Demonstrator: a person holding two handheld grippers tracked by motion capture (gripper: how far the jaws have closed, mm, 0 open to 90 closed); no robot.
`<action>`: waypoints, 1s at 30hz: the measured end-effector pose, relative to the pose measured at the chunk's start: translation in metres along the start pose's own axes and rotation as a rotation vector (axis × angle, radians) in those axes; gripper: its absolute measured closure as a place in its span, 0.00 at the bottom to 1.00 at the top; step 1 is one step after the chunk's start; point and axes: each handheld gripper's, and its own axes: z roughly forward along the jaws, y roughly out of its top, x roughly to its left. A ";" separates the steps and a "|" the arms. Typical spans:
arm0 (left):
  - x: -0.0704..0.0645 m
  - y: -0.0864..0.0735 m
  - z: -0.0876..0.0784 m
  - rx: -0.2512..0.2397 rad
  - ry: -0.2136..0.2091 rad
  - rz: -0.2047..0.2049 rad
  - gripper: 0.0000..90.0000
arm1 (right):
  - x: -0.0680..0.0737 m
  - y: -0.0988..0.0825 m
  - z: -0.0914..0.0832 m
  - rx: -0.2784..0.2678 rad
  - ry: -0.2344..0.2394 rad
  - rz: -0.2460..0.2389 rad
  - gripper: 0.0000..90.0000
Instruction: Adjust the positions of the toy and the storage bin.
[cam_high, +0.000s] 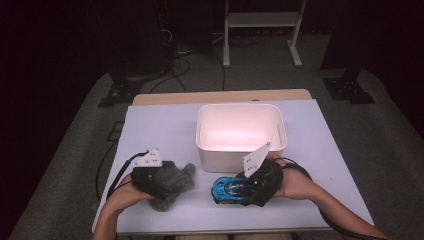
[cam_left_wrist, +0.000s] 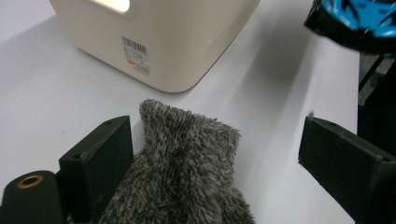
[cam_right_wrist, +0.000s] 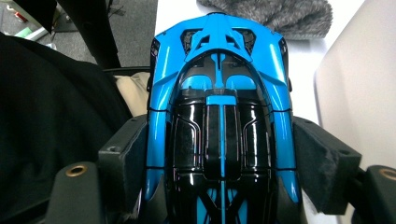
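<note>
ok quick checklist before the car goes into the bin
1. Right tool gripping the car: ok, both jaws press its sides.
2. Car level in the grip: cannot tell; the high view shows it dark and small at the tool.
3. Bin free inside: ok, nothing shows in the lit interior.
4. Path to the bin: ok, the car sits just in front of the bin's near wall with nothing between.
5. Left tool out of the way: ok, it is off to the left at the fuzzy cloth, jaws open, one jaw touching it.
6. Cable slack on the right: cannot tell.
</note>
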 end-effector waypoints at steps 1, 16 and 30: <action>0.000 0.000 0.000 -0.001 0.000 0.000 0.11 | 0.000 0.002 -0.002 0.002 0.001 -0.001 0.28; 0.004 -0.003 0.001 0.001 0.004 -0.010 0.11 | -0.001 0.030 -0.040 -0.021 0.013 -0.015 0.28; 0.009 -0.006 0.000 -0.004 0.001 -0.026 0.11 | -0.014 0.058 -0.075 -0.011 -0.008 -0.027 0.28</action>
